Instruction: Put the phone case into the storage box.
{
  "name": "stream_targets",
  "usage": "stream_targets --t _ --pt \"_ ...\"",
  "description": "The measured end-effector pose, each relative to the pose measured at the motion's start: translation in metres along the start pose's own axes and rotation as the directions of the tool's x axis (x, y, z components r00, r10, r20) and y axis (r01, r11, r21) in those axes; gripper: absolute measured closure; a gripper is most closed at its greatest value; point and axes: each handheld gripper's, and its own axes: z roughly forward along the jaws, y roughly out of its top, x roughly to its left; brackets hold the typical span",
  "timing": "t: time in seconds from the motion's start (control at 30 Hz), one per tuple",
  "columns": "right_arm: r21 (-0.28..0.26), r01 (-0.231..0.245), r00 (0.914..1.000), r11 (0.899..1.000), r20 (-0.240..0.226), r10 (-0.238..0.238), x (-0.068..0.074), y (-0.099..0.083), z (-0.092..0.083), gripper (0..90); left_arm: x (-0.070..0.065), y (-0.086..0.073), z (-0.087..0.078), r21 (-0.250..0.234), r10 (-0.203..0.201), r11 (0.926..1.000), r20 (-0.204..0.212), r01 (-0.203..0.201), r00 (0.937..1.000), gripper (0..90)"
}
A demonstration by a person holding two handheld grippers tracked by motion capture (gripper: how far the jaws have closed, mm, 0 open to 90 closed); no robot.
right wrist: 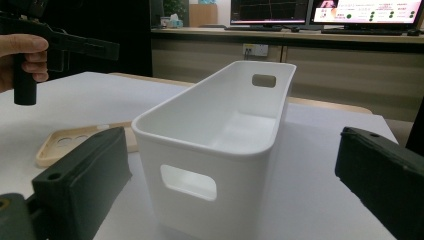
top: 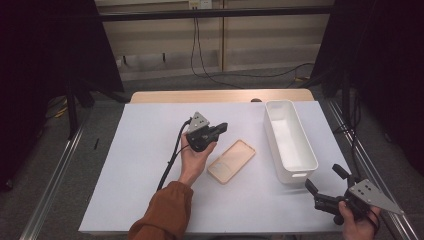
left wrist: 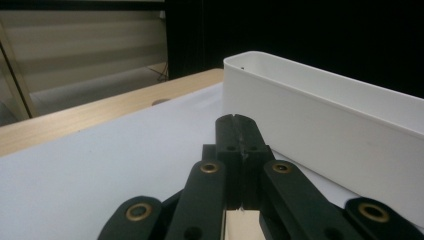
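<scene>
A beige phone case (top: pixel 231 161) lies flat on the white table sheet (top: pixel 140 165), left of an empty white bin (top: pixel 276 150). A hand in an orange-brown sleeve holds my left gripper (top: pixel 223 128) just above and left of the case, pointing toward the bin. In the left gripper view its jaws (left wrist: pixel 239 121) are pressed together with nothing between them; the case (left wrist: pixel 242 225) peeks out beneath and the bin wall (left wrist: pixel 325 130) stands close ahead. My right gripper (top: pixel 325 179) hovers at the near right corner with its jaws wide apart, facing the bin's handle end (right wrist: pixel 210 150).
The table's wooden back edge (top: pixel 220 96) runs behind the sheet. Black curtains and a metal frame flank both sides. In the right gripper view the left gripper (right wrist: pixel 75 47) and the phone case (right wrist: pixel 65 142) show at left, with monitors on a desk far behind.
</scene>
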Motion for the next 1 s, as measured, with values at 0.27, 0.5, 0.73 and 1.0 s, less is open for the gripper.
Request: stream_targets --t 0.27,0.5,0.73,1.0 --pt "0.000 -0.001 1.0000 1.000 -0.001 0.001 0.000 0.000 0.000 0.5 0.001 0.000 0.007 0.092 -0.049 0.9947 0.013 0.047 0.9987 90.0" --pt "0.001 -0.001 1.0000 1.000 -0.004 0.001 0.000 0.000 0.000 0.5 -0.001 0.004 0.009 0.154 -0.092 0.9839 0.006 0.090 0.9957 90.0" --pt "0.001 -0.004 1.0000 1.000 -0.005 0.004 0.000 0.000 0.000 0.4 0.000 0.003 0.017 0.226 -0.110 0.9676 -0.018 0.112 0.9937 90.0" --pt "0.002 -0.005 1.0000 1.000 -0.004 0.005 -0.001 -0.001 0.000 0.4 -0.006 0.002 0.031 0.311 -0.120 0.9413 -0.054 0.131 0.9913 90.0"
